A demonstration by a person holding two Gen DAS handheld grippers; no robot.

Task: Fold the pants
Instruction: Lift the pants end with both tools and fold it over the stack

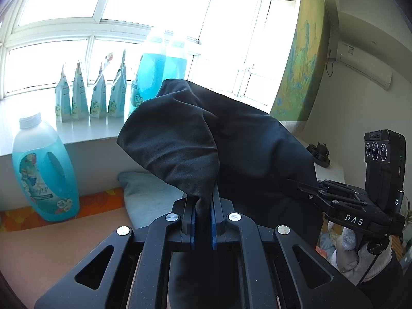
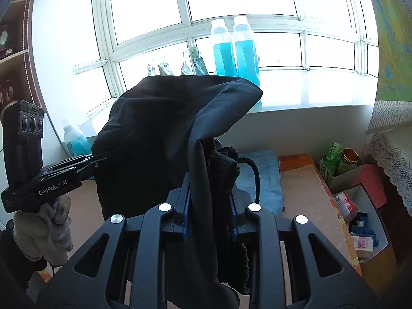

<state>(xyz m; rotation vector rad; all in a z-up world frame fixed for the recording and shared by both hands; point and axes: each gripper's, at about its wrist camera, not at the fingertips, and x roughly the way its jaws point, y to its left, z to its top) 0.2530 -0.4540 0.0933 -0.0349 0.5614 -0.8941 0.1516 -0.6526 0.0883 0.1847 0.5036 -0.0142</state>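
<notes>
Left gripper: the left gripper point(image 1: 203, 221) is seen closed on a bunched fold of the black pants point(image 1: 231, 139), the cloth pinched between its blue pads point(image 1: 213, 228). In the right wrist view it point(image 2: 103, 155) enters from the left edge, its tips buried in the fabric.

Right gripper: the right gripper point(image 2: 209, 216) is clamped on a thicker gather of the pants point(image 2: 167, 118), including the ruched waistband and a dark drawcord point(image 2: 253, 172) that loops out to the right. In the left wrist view it point(image 1: 291, 184) reaches in from the right, its fingertips touching the cloth.

Hands: a light knitted glove point(image 2: 49, 229) is worn on the left hand below its gripper; the gloved right hand point(image 1: 352, 247) is seen at the lower right of the left wrist view.

Pants position: the garment is held up in the air between both grippers, draped and rumpled, above the tan surface point(image 2: 303, 193). No part is seen lying flat.

Below the pants: a folded blue cloth point(image 2: 267, 177) lies on the surface, next to an orange patterned strip point(image 1: 100, 200).

Window sill: two tall bottles of blue liquid point(image 2: 235, 51) and a row of refill pouches point(image 1: 90, 95) stand on the sill point(image 2: 309, 95). A further blue detergent bottle point(image 1: 43, 170) stands below it.

Right side: open boxes with packets and a green tea carton point(image 2: 333, 158) are noted beside the surface.

Wall: an air conditioner point(image 1: 363, 64) is mounted high on the right.
</notes>
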